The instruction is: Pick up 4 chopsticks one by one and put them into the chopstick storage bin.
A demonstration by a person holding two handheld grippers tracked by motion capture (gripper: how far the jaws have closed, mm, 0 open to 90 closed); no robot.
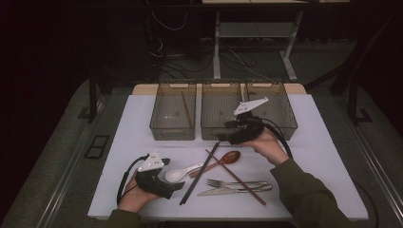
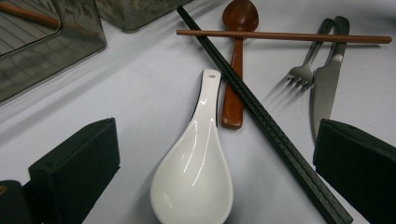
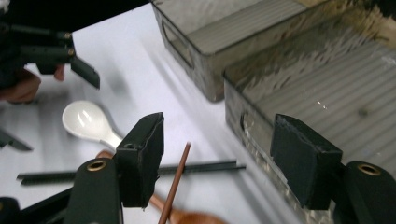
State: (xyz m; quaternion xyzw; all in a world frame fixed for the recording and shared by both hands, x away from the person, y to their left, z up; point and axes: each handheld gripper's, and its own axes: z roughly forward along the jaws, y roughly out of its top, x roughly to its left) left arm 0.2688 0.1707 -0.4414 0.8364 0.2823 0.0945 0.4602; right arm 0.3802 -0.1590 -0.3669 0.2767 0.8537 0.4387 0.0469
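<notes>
A white ceramic spoon lies on the white table with its bowl between the open jaws of my left gripper, and neither pad touches it. In the high view that left gripper rests at the front left, around the spoon. My right gripper hovers at the front wall of the middle bin, open with nothing between its fingers. In the right gripper view its jaws stand above the tip of a brown chopstick.
Three clear grey bins stand in a row at the back; the left bin holds a brown chopstick. A black chopstick, wooden spoon, brown chopstick, fork and knife lie mid-table.
</notes>
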